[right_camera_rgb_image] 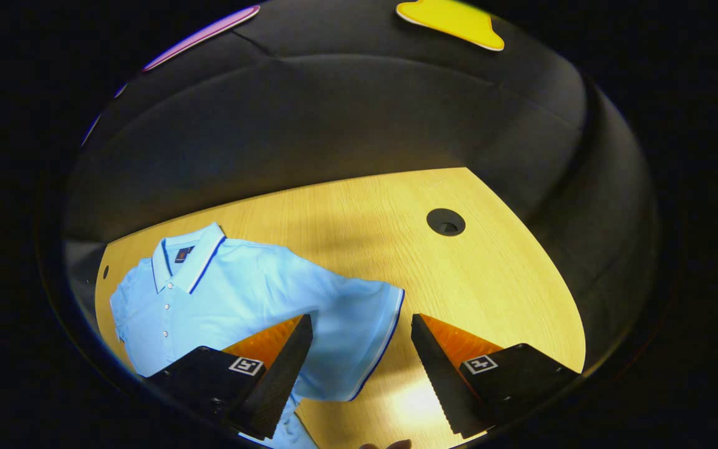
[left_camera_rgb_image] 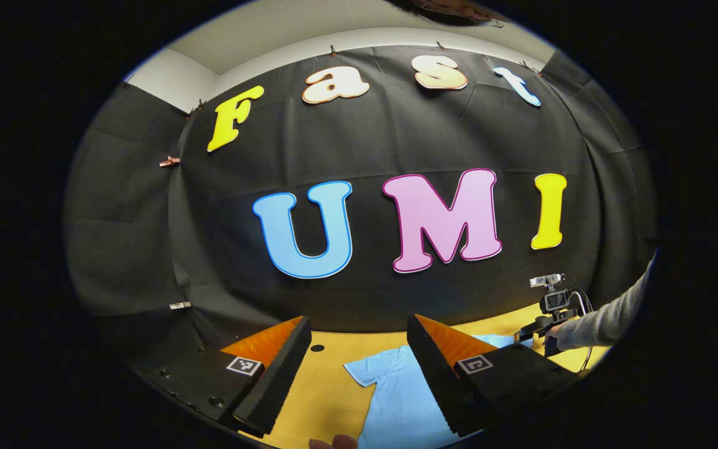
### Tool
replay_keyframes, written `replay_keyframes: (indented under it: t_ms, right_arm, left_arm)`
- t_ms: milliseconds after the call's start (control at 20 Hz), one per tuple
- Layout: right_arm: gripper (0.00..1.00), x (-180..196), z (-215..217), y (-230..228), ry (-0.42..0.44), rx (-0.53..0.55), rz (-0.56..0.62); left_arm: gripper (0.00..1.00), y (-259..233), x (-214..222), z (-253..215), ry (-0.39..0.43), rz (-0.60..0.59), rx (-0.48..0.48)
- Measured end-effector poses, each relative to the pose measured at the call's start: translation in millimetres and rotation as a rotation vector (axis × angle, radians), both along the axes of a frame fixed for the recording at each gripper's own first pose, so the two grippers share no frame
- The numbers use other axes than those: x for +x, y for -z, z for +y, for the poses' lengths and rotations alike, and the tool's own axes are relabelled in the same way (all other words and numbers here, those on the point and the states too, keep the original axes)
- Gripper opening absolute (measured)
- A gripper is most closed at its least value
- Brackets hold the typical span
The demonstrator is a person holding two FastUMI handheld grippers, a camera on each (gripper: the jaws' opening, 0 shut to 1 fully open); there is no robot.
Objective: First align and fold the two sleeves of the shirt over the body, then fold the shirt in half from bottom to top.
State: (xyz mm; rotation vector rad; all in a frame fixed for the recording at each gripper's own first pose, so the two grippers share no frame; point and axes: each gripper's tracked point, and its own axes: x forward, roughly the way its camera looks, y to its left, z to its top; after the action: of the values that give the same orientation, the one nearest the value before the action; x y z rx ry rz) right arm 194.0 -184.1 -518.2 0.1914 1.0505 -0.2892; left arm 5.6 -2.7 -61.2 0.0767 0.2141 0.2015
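Light-blue polo shirt (right_camera_rgb_image: 240, 293) lies flat on your wooden table (right_camera_rgb_image: 490, 280), collar toward the black cloth wall, one sleeve (right_camera_rgb_image: 365, 330) spread out to the side. Your right gripper (right_camera_rgb_image: 362, 343) hangs over that sleeve's cuff, fingers apart, nothing between them. Your left gripper (left_camera_rgb_image: 359, 349) hovers above the shirt, fingers apart too, empty, pointing toward the wall.

Looks like a recording booth: black cloth walls (left_camera_rgb_image: 396, 137) clipped up around a wooden table (right_camera_rgb_image: 396, 249).
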Motion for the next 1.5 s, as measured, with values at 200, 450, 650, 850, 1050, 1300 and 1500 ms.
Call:
replay_keyframes:
  t_ms: [200,450,650,850,1050,1300,1500]
  right_arm:
    - [0.99,-4.8,-3.0,11.9,0.015,-0.004,0.038]
    - [0.82,-7.8,-0.8,18.6,0.031,0.013,0.058]
    - [0.46,-6.1,0.2,18.7,0.042,0.019,0.064]
    - [0.08,-5.9,8.1,16.9,0.034,0.021,0.08]
    - [0.05,2.6,13.0,5.0,0.03,0.018,0.041]
    - [0.05,34.4,61.1,-39.4,-0.07,0.032,-0.081]
    - [0.05,48.4,145.8,-66.2,-0.211,0.086,-0.137]
  left_arm:
    - [0.98,4.2,-2.5,2.6,-0.022,0.013,-0.001]
    - [0.98,4.0,-5.1,3.3,-0.029,0.013,0.004]
    - [0.98,6.5,-9.5,8.2,-0.04,0.02,0.001]
    - [0.98,9.9,-14.4,14.9,-0.05,0.03,-0.006]
    - [0.98,6.9,-20.6,22.4,-0.055,0.027,0.001]
    - [0.98,3.2,-28.8,34.7,-0.069,0.016,-0.007]
    - [0.98,1.2,-37.9,48.1,-0.09,0.012,-0.011]
